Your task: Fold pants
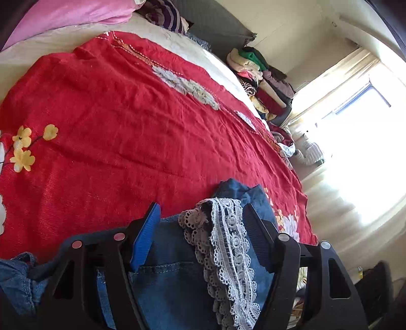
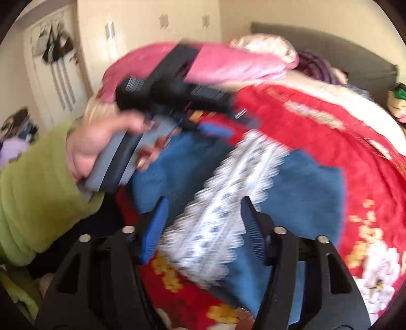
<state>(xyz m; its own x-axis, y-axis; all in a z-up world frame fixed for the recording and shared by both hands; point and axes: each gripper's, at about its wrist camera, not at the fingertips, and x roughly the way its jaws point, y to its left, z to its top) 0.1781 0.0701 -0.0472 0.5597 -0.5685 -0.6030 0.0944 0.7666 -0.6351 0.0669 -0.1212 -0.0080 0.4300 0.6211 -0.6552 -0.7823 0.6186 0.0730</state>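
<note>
The denim pants [image 1: 172, 286] with the white lace trim [image 1: 225, 256] are lying on the red floral bedspread [image 1: 121, 121], near its edge, and the lace strip is running diagonally across the blue cloth. You are holding the left gripper [image 1: 200, 223] over them with its blue-padded fingers [image 1: 146, 236] standing apart; denim and lace are sitting between the fingers, but the pads are not pressing on the fabric. You are holding the right gripper [image 2: 203, 228] the same way, its fingers [image 2: 154, 228] spread wide with the lace band between them, unpinched, though that view is blurred. There your left hand [image 2: 94, 147], in a green sleeve [image 2: 35, 190], is gripping the other tool's handle beside the pants. Beyond the bedspread a pink pillow [image 1: 68, 17] is resting at the headboard, and stacked folded clothes [image 1: 258, 81] are sitting past the far side of the bed.
</note>
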